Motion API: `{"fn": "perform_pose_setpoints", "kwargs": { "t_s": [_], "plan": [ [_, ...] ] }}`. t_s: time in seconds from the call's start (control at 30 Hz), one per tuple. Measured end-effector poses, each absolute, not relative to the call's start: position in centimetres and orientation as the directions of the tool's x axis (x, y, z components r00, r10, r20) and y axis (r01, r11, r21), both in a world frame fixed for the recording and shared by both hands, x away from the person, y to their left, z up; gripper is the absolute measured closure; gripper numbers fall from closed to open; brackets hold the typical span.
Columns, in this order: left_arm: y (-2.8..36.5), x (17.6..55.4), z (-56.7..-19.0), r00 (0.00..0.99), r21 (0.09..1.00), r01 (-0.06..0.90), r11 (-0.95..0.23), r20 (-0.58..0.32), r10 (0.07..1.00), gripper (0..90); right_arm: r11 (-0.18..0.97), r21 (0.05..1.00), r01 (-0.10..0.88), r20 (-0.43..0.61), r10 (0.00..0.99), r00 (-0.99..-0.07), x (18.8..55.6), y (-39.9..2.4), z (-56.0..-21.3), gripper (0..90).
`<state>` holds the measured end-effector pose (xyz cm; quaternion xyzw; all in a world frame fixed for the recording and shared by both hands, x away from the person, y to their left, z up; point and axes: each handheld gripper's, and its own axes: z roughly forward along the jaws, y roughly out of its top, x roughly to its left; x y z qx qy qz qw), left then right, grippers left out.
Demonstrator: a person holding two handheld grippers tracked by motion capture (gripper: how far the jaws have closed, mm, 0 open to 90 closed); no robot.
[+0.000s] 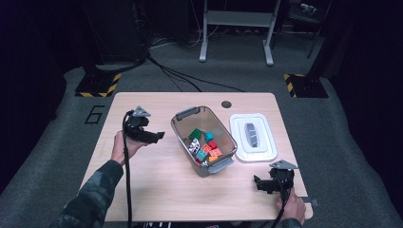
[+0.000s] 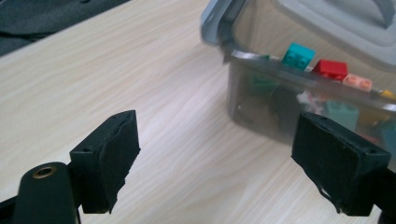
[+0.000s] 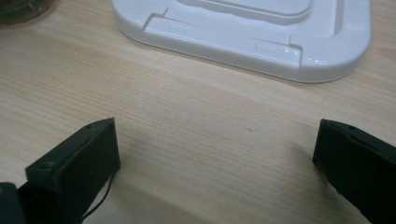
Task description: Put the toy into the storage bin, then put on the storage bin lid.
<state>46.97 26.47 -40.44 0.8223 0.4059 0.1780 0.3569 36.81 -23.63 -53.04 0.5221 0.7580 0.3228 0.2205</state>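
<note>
The left hand-held gripper (image 1: 159,135) is released, its two black jaws standing wide apart with nothing but bare wood between them. It hangs over the left part of the desk (image 1: 152,190), held in the person's left hand (image 1: 122,148), and points toward the clear grey bin (image 1: 227,145) just to its right without touching it. In the left gripper view the bin's near wall rises close ahead, a grey latch (image 2: 215,23) at its corner.

The right hand-held gripper (image 1: 259,183) is released too, jaws spread over empty desk near the front right corner, held by the right hand (image 1: 292,206). It sits well apart from the bin.

The bin stands at the middle of the desk, turned at an angle, and holds a small heap of toy bricks (image 1: 205,145) in teal, red, orange, green and white. Its white lid (image 1: 252,137) lies flat on the desk just right of the bin, between the bin and the desk's right edge, and its rounded rim fills the top of the right gripper view.
</note>
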Motion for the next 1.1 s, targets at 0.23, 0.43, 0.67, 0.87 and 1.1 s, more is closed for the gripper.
{"fn": "perform_pose_setpoints", "kwargs": {
  "t_s": [0.23, 0.43, 0.67, 0.87, 1.1],
  "plan": [
    [28.8, 46.3, -43.0, 0.557, 0.724, 0.585, -0.366, -0.03, 0.83, 11.8, 0.246, 0.72, 0.649, 0.003, 0.934, -0.357, 36.8, -23.6, -53.0, 0.0],
    [30.5, 45.9, -45.6, 0.509, 0.703, 0.633, -0.325, -0.061, 0.859, 10.5, 0.246, 0.72, 0.649, 0.003, 0.934, -0.357, 36.8, -23.6, -53.0, 0.0],
    [32.2, 45.5, -49.5, 0.452, 0.666, 0.681, -0.305, -0.054, 0.89, 3.9, 0.247, 0.72, 0.649, 0.002, 0.934, -0.358, 36.8, -23.6, -53.0, 0.0],
    [33.4, 45.1, -52.2, 0.426, 0.654, 0.696, -0.297, -0.043, 0.904, 0.6, 0.253, 0.72, 0.647, -0.004, 0.933, -0.361, 36.8, -23.6, -53.0, 0.0],
    [33.7, 44.1, -53.0, 0.466, 0.716, 0.618, -0.325, 0.0, 0.885, 0.1, 0.251, 0.718, 0.649, -0.002, 0.934, -0.358, 36.9, -23.5, -53.0, 0.0]
  ]
}}
